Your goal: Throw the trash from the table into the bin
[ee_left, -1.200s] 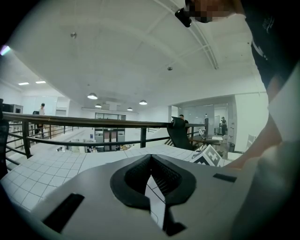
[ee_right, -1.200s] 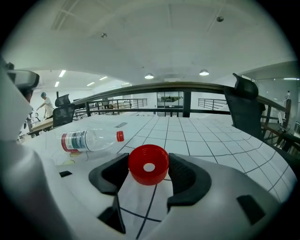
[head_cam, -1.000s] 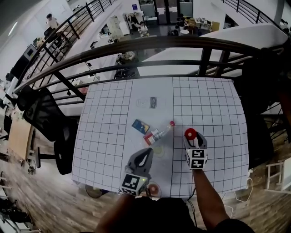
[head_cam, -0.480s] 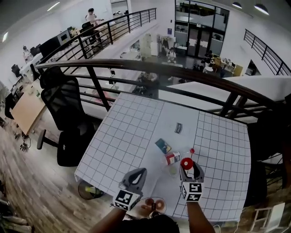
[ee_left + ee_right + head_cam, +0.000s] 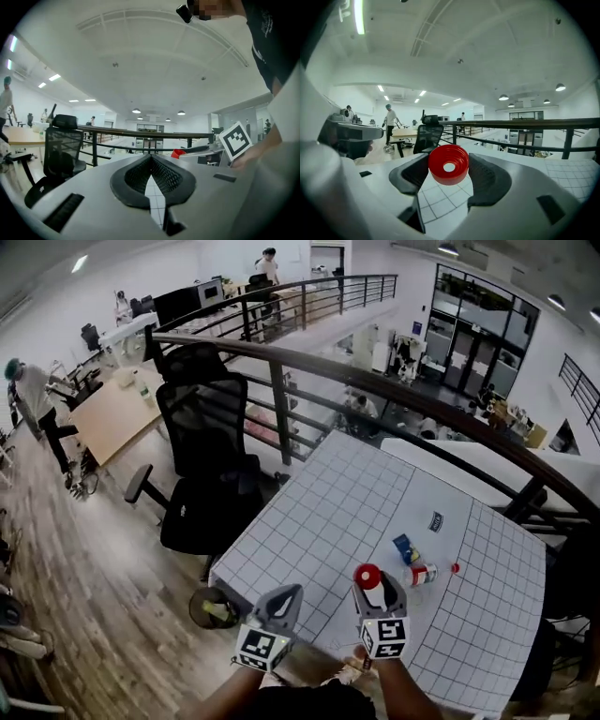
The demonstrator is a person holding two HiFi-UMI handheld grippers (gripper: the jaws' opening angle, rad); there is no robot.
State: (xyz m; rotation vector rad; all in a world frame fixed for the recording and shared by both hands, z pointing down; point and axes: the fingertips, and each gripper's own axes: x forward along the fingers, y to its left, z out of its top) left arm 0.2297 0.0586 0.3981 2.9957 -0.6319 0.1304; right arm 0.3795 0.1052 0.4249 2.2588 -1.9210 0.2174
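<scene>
right claw [image 5: 449,172] holds red cap [image 5: 448,164] above table's [image 5: 319,512] near edge. left claw [image 5: 151,160] pressed together, empty. bin [image 5: 214,607] below table's left corner.

Office chair [image 5: 204,491] beside table [image 5: 319,521], railing [image 5: 309,365] behind, bin [image 5: 212,607] by near corner

Both arms reach forward side by side, left tongs [image 5: 292,591] closed empty, right tongs [image 5: 377,587] pinching a red cap [image 5: 367,574].
</scene>
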